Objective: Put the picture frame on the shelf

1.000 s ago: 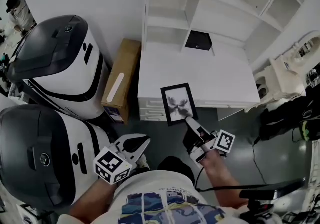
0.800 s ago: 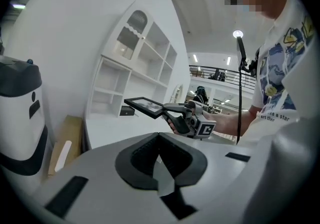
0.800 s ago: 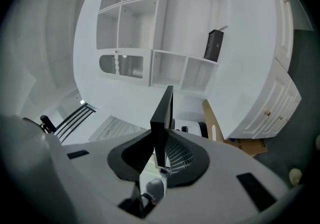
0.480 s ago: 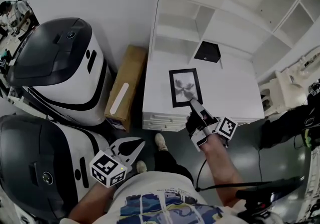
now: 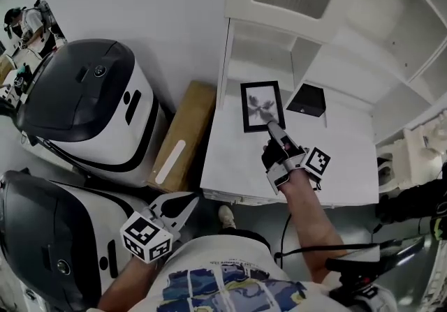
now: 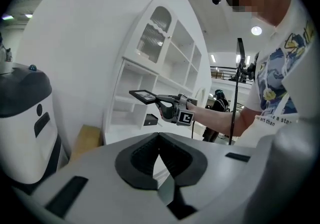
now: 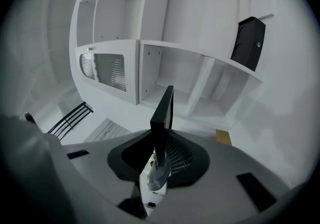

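Note:
The picture frame (image 5: pixel 262 106), black with a grey print, hangs roughly flat over the back left of the white desk (image 5: pixel 335 164). It is just in front of the shelf unit's (image 5: pixel 260 52) lower left compartment. My right gripper (image 5: pixel 269 125) is shut on its near edge. In the right gripper view the picture frame (image 7: pixel 163 107) stands edge-on between the pads of the right gripper (image 7: pixel 160 140). My left gripper (image 5: pixel 194 200) is low at the left, off the desk, shut and empty. The left gripper view has the left gripper (image 6: pixel 159 138), the frame (image 6: pixel 142 96) and the right gripper (image 6: pixel 159 99).
A small black box (image 5: pixel 307 100) stands on the desk by the shelf, to the right of the frame. A cardboard box (image 5: pixel 178 139) leans between the desk and two large white-and-black machines (image 5: pixel 84 101) (image 5: pixel 49 234). White equipment (image 5: pixel 412 164) is at the right.
My right gripper has carried the frame from the desk's front edge across the desk toward the shelf. The left gripper has followed a little. The person has stepped closer to the desk.

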